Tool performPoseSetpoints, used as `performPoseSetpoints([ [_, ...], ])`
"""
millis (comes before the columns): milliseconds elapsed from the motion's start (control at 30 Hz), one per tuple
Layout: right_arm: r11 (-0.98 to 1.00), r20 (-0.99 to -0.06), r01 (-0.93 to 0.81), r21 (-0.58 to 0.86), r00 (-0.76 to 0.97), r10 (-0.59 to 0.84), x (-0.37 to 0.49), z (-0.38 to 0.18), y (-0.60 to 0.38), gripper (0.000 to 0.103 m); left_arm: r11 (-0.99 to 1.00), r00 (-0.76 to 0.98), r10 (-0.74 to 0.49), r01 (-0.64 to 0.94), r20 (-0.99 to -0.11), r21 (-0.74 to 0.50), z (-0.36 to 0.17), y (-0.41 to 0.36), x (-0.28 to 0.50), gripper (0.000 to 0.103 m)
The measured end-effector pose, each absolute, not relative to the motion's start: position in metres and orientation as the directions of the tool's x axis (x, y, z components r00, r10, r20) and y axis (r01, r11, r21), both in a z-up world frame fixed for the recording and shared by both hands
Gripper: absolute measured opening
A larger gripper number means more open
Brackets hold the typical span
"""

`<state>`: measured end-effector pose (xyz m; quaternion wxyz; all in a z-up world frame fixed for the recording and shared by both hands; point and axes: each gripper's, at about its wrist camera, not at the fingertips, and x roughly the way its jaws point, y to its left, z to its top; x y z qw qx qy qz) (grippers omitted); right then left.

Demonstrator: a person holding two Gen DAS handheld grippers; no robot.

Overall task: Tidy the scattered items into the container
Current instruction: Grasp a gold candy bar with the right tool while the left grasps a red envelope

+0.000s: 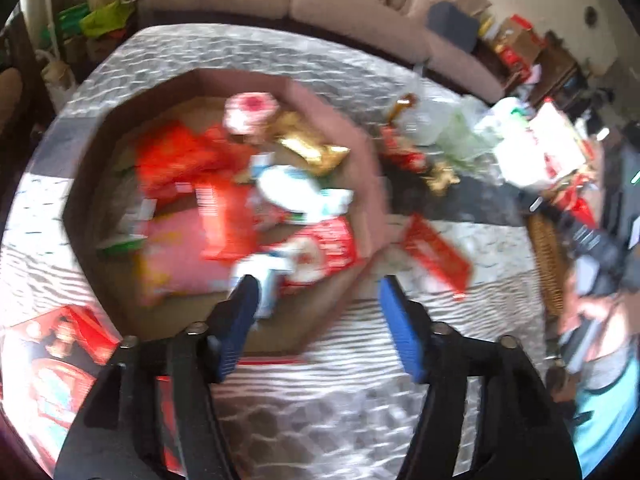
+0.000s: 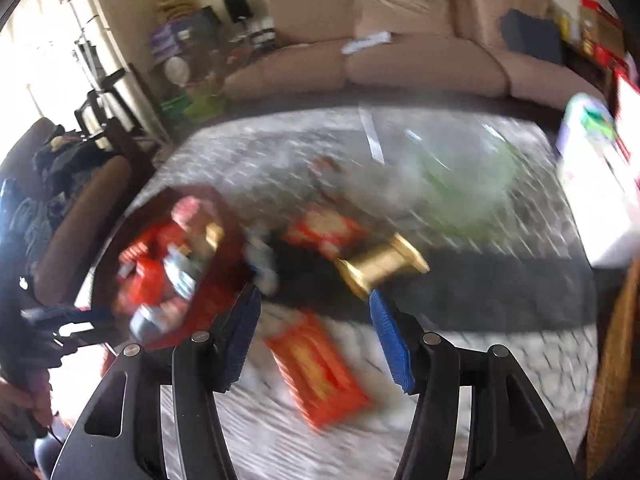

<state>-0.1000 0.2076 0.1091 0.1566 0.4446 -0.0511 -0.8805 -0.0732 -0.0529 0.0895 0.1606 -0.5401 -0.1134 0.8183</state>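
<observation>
The cardboard box [image 1: 344, 120] lay on the patterned tabletop [image 1: 360, 380], heaped with red packets, a gold wrapper and a white pouch; it sat just ahead of my left gripper [image 1: 316, 300], whose jaws stood apart with nothing pressed between them. A red packet [image 1: 436, 256] lay outside the box, beside its right wall. My right gripper [image 2: 314, 312] also hung with its jaws parted and empty over a red packet [image 2: 320, 368], with a gold wrapper [image 2: 384, 264] just beyond its right fingertip.
</observation>
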Motion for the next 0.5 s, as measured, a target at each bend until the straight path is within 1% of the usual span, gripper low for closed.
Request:
performPoseSetpoints([
  [100, -0.943, -0.785, 0.183, 0.277, -0.523, -0.332, -0.085, 0.086, 0.236, 0.060, -0.908, -0.328, 0.418, -0.169, -0.847, -0.383, 0.084, -0.013, -0.076, 0.066],
  [233, -0.914, -0.766, 0.100, 0.392, -0.515, -0.385, -0.088, 0.070, 0.267, 0.060, -0.906, -0.301, 0.422, -0.169, -0.856, -0.387, 0.069, 0.032, -0.081, 0.066],
  [267, -0.911, -0.758, 0.095, 0.401, -0.523, -0.388, -0.092, 0.069, 0.271, 0.060, -0.913, -0.305, 0.407, -0.169, -0.861, -0.371, 0.065, 0.043, -0.083, 0.066],
  [333, -0.926, -0.756, 0.107, 0.361, -0.547, -0.358, -0.101, 0.072, 0.269, 0.060, -0.939, -0.338, 0.339, -0.178, -0.878, -0.294, 0.057, 0.066, -0.086, 0.066],
  [367, -0.941, -0.759, 0.126, 0.313, -0.563, -0.328, -0.108, 0.074, 0.266, 0.063, -0.951, -0.349, 0.303, -0.178, -0.887, -0.254, 0.052, 0.076, -0.088, 0.066],
  [400, -0.954, -0.759, 0.157, 0.255, -0.579, -0.298, -0.117, 0.076, 0.259, 0.068, -0.957, -0.351, 0.282, -0.173, -0.893, -0.234, 0.046, 0.083, -0.090, 0.067],
  [433, -0.961, -0.758, 0.175, 0.215, -0.590, -0.277, -0.123, 0.075, 0.255, 0.082, -0.958, -0.346, 0.280, -0.164, -0.895, -0.236, 0.040, 0.087, -0.092, 0.068],
  [467, -0.967, -0.756, 0.193, 0.168, -0.604, -0.252, -0.133, 0.072, 0.249, 0.087, -0.957, -0.337, 0.284, -0.147, -0.897, -0.248, 0.033, 0.091, -0.095, 0.071],
  [500, -0.967, -0.756, 0.210, 0.146, -0.606, -0.246, -0.141, 0.068, 0.244, 0.087, -0.959, -0.332, 0.283, -0.130, -0.900, -0.254, 0.028, 0.094, -0.097, 0.072],
])
